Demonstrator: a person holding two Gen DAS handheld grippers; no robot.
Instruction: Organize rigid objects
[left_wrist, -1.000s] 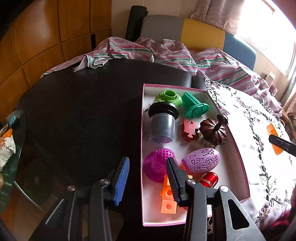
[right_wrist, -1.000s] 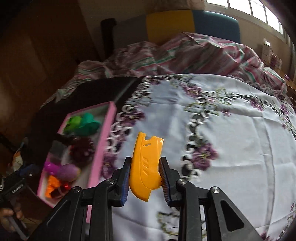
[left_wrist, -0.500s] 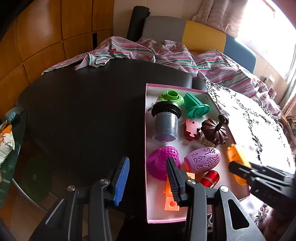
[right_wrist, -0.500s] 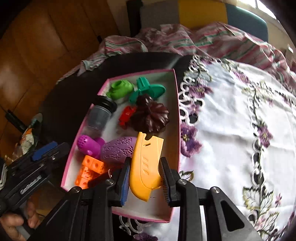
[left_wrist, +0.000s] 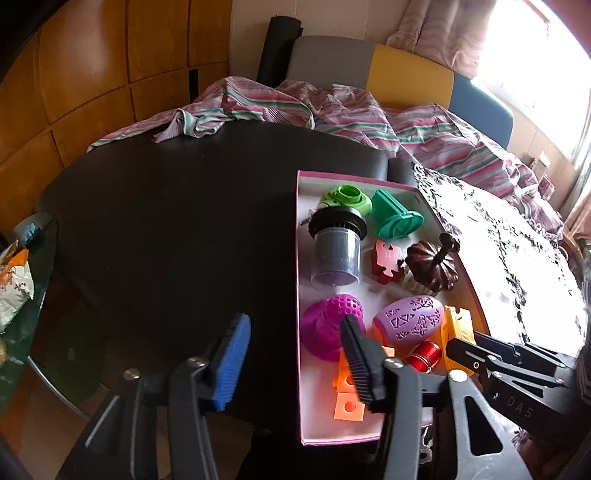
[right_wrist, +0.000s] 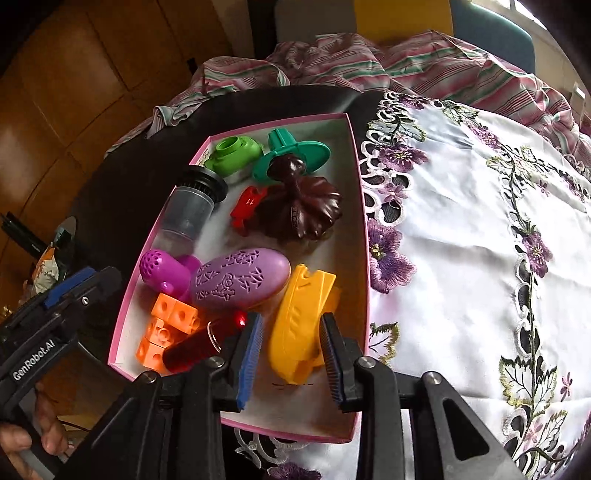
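1. Right now we see our right tongs (right_wrist: 291, 350) reaching into the pink-rimmed box (right_wrist: 360, 206), with the yellow plastic piece (right_wrist: 299, 325) between their jaws.
2. Those jaws are easing apart: a gap shows between the blue pad on the left jaw and the yellow piece, and we cannot tell whether the right pad touches it, so the piece seems to lie free on the box floor by the right wall.
3. Our left tongs (left_wrist: 295, 354) hang over the near left edge of the box (left_wrist: 297, 295) with nothing between them; their jaws are spreading, one over the dark tabletop (left_wrist: 166, 221), the other over the box.
4. Beside the yellow piece in the right wrist view lie a purple patterned egg (right_wrist: 240, 278), touching it, and a red cylinder (right_wrist: 199, 345) just to the left of our tongs.
5. Orange cubes (right_wrist: 162, 328) sit in the near left corner, and a magenta perforated cup (right_wrist: 166, 271) lies next to the egg.
6. Further back we find a clear jar with a black cap (right_wrist: 194, 206), a small red piece (right_wrist: 247, 205), a dark brown pumpkin shape (right_wrist: 303, 212), a lime green ring piece (right_wrist: 234, 153) and a teal flanged piece (right_wrist: 295, 155).
7. To the right of the box a white embroidered cloth (right_wrist: 480, 221) covers the tabletop.
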